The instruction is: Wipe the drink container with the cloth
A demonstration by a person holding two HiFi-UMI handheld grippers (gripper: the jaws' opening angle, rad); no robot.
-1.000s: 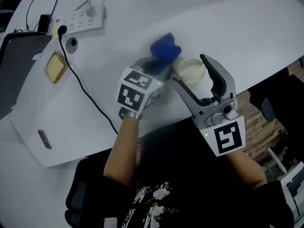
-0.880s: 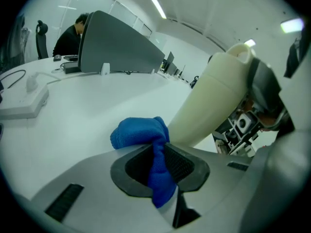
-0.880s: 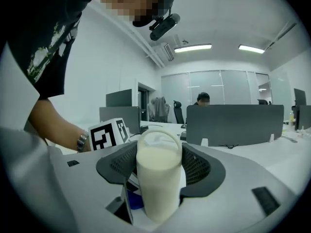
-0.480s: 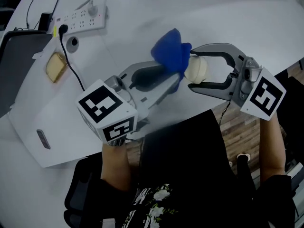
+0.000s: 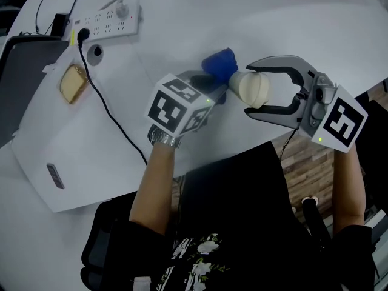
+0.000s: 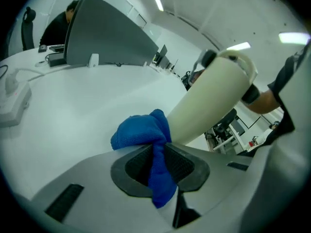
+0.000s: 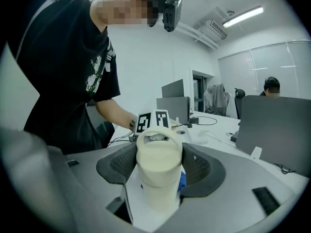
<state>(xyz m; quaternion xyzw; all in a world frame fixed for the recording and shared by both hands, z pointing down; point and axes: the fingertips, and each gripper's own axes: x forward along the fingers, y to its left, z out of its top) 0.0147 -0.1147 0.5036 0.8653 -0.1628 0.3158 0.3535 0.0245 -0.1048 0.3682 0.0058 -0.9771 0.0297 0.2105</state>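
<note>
Left gripper (image 6: pixel 156 165) clenched on crumpled blue terry cloth (image 5: pixel 219 65) | right gripper (image 7: pixel 158 168) clamped round cream plastic drink container (image 5: pixel 256 88) | advice: cloth to be pressed firmly along the wall, container held steady.

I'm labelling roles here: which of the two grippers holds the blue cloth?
The left gripper: its jaws are shut on the blue cloth. The right gripper clamps the cream drink container instead.

No legible words or numbers, only square coded markers (image 5: pixel 167 109) on left gripper (image 5: pixel 216 82) and right gripper (image 5: pixel 250 88)
</note>
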